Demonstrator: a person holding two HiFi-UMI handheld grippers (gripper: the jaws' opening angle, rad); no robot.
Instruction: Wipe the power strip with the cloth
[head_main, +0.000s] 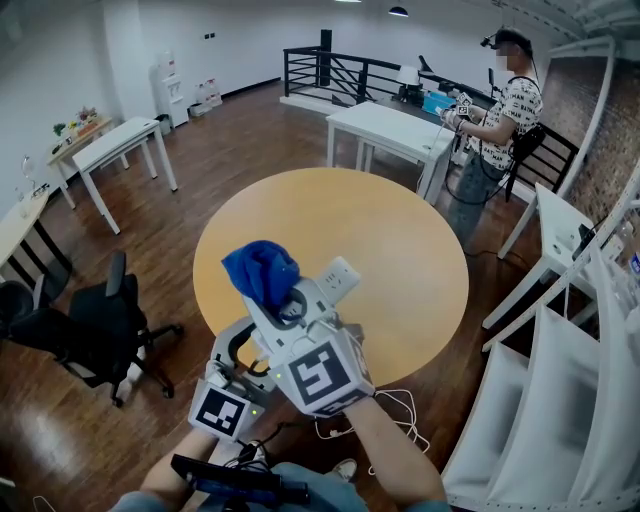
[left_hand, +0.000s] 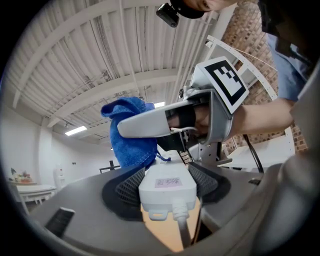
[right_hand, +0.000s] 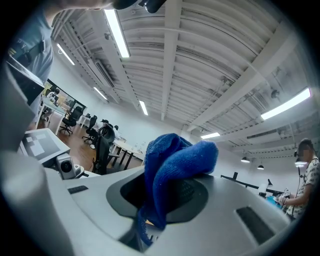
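Both grippers are lifted over the near edge of the round yellow table (head_main: 400, 250) and tilted up toward the ceiling. My left gripper (left_hand: 167, 184) is shut on the white power strip (left_hand: 167, 187), whose cable (left_hand: 182, 230) runs back toward the camera. In the head view only this gripper's marker cube (head_main: 222, 410) and the strip's far end (head_main: 340, 280) show. My right gripper (right_hand: 172, 192) is shut on the bunched blue cloth (right_hand: 175, 165). The cloth (left_hand: 127, 135) rests against the strip's far end, under a finger of the right gripper (left_hand: 150, 125). From above, the cloth (head_main: 260, 272) sits left of the strip.
A white cable (head_main: 400, 405) hangs below the table edge. A black office chair (head_main: 100, 320) stands at the left. White tables (head_main: 390, 130) and a standing person (head_main: 505, 110) are at the back; white shelving (head_main: 560, 400) runs along the right.
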